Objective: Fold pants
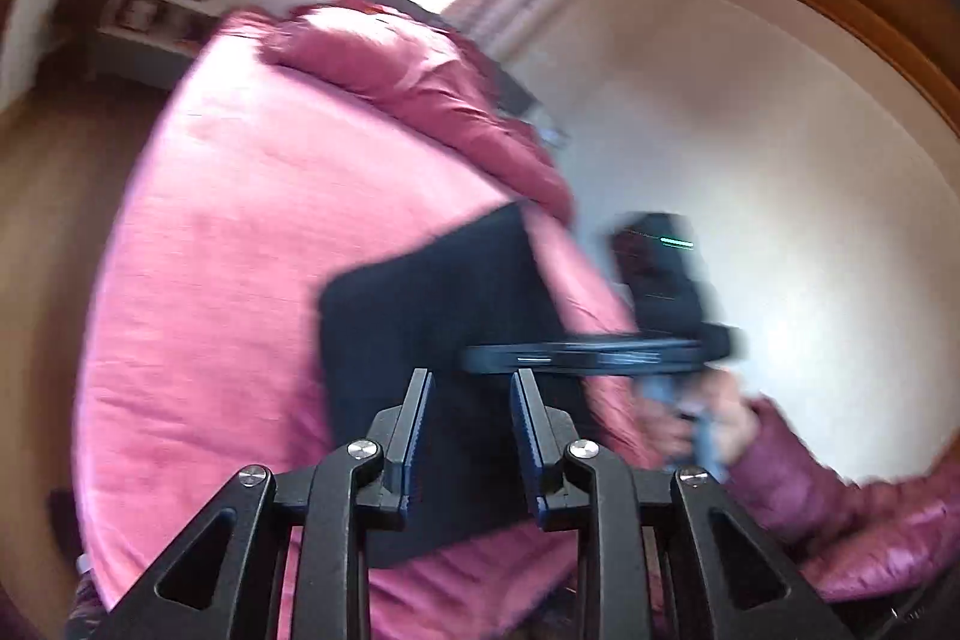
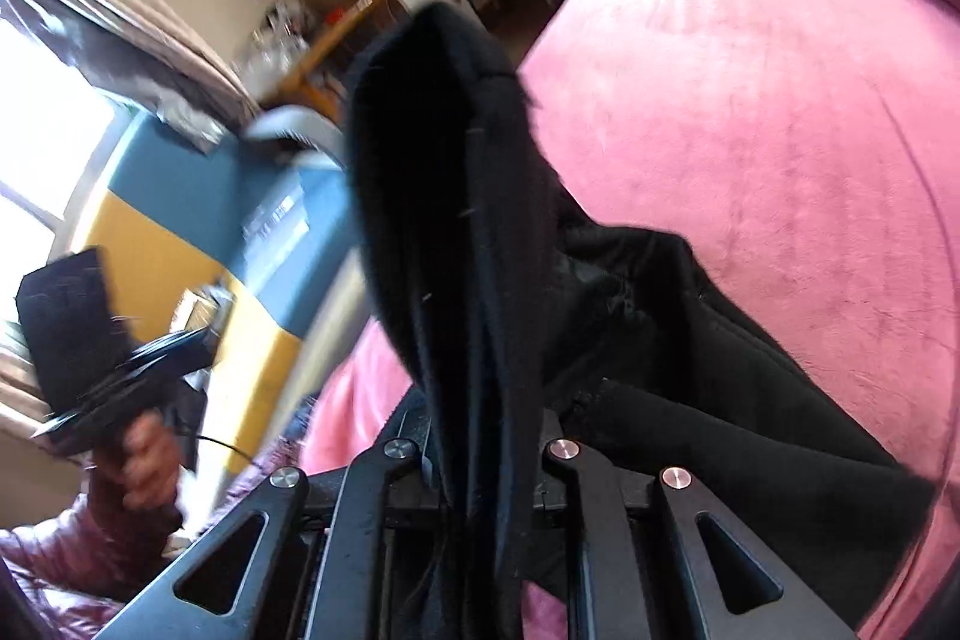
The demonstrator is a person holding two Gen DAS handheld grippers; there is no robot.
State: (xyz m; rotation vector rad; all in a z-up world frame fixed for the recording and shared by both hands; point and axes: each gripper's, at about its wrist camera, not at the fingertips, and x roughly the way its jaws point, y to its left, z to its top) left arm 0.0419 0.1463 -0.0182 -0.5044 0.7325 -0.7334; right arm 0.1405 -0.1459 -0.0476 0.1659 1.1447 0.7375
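While empty left fingers (image 1: 471,376) gape, right fingers (image 2: 480,436) clamped on black pants (image 2: 456,196), own view only.

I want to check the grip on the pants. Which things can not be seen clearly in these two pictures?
- Right gripper fingertips, right wrist view: covered by the black pants they clamp.
- Lower part of the pants, left wrist view: hidden behind the left gripper, whose open jaws hold nothing.
- Shelf contents, left wrist view: blurred and too small.
- Desk items, right wrist view: blurred.

Both wrist cams close, sharing pink bed (image 1: 210,232).
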